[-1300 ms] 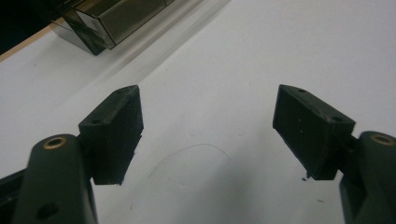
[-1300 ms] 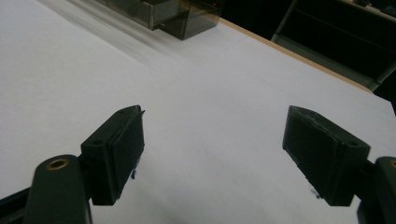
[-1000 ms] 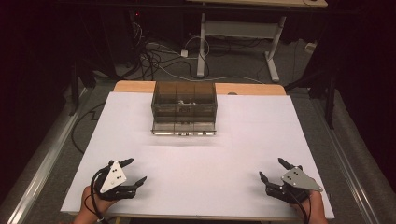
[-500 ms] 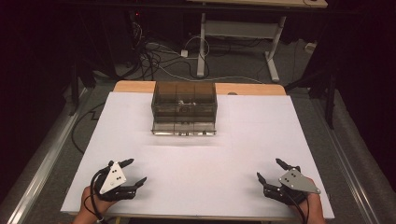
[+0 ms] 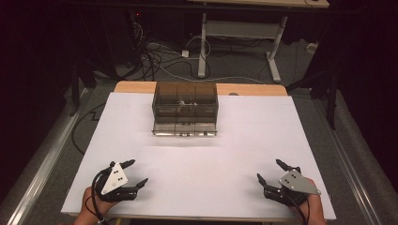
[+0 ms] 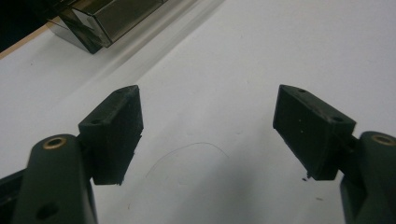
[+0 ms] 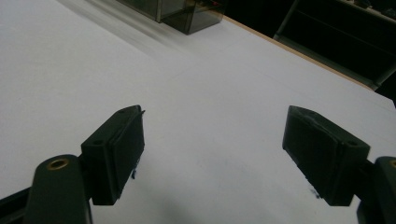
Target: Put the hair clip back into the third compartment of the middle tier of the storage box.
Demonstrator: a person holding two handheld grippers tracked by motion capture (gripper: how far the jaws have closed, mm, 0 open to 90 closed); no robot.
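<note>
A smoky, see-through drawer box (image 5: 185,108) stands at the far middle of the white-covered table (image 5: 197,154); its bottom drawer juts out a little toward me. My left gripper (image 5: 137,171) rests near the front left edge, open, with nothing between its jaws. My right gripper (image 5: 269,169) sits near the front right edge, also open and empty. In the left gripper view the left gripper (image 6: 208,100) frames bare white surface, with the drawer box (image 6: 102,23) far off at top left. The right gripper (image 7: 212,116) likewise frames bare surface, with the drawer box (image 7: 182,11) at the top.
A wooden strip (image 5: 248,89) of tabletop shows behind the white sheet. Metal rails (image 5: 42,164) run along both sides of the table. Beyond the far edge are cables (image 5: 159,61) on the floor and a desk frame (image 5: 234,33).
Both grippers have stayed open near the front edge; the right one has shifted only slightly. The drawer box has not moved.
</note>
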